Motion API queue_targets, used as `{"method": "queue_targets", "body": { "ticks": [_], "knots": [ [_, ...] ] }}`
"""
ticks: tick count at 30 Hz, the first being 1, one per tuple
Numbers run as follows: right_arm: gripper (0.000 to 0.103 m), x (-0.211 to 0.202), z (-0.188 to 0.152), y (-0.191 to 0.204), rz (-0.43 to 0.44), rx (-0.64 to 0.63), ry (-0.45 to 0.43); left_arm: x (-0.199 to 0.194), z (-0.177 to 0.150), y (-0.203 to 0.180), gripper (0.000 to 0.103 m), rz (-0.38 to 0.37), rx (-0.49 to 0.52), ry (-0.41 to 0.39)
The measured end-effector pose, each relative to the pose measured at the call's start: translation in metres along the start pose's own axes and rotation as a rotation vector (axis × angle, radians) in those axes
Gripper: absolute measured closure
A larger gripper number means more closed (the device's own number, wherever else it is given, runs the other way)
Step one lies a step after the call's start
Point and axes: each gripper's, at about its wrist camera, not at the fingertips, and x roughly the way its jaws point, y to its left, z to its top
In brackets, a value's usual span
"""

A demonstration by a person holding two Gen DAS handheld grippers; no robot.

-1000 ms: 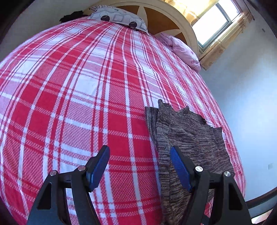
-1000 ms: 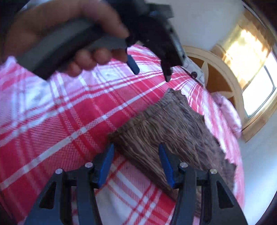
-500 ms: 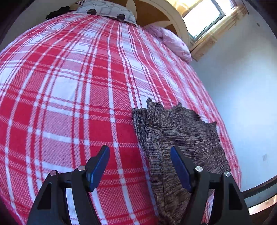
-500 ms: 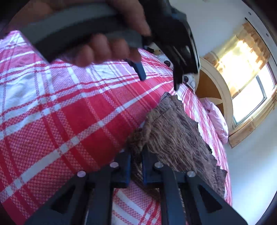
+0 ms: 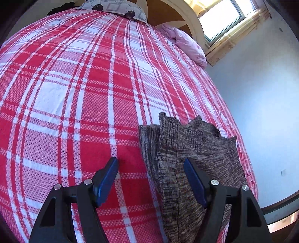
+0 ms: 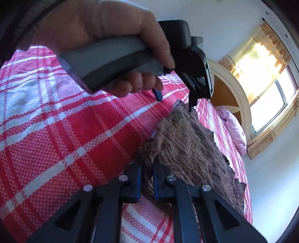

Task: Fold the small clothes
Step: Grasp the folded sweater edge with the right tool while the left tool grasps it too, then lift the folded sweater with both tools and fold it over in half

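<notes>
So the brown knit garment [image 5: 188, 149] is laid out on the red plaid bed [image 5: 74, 93], close to the bed's right-hand edge, partly folded already by the look of the doubled layer along its left side. A near corner of it is pinched between the pressed-together fingers of the right gripper [image 6: 147, 173], and the fabric is bunched up just ahead of the pads, probably so that corner can be lifted and carried over. The left gripper [image 5: 151, 177] is held just above the cloth with its fingers spread wide, one over bare sheet and one over the knit, straddling the garment's left edge; nothing is gripped by it yet. Seems it's being lined up to take that edge. Loads of open sheet is available to the left and toward the pillows [image 5: 115, 9], while very little is left on the right before the drop-off, so folding leftward looks like the safer bet
</notes>
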Motion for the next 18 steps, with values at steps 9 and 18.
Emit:
{"method": "queue_targets", "body": {
  "ticks": [9, 18],
  "knots": [
    [0.091, 0.000, 0.000, 0.000, -0.001, 0.000, -0.001, 0.021, 0.015, -0.014, 0.029, -0.029, 0.029, 0.004],
    [0.091, -0.001, 0.000, -0.001, 0.000, 0.005, -0.005, 0.030, 0.017, -0.017, 0.083, 0.001, 0.079, 0.012]
  ]
}}
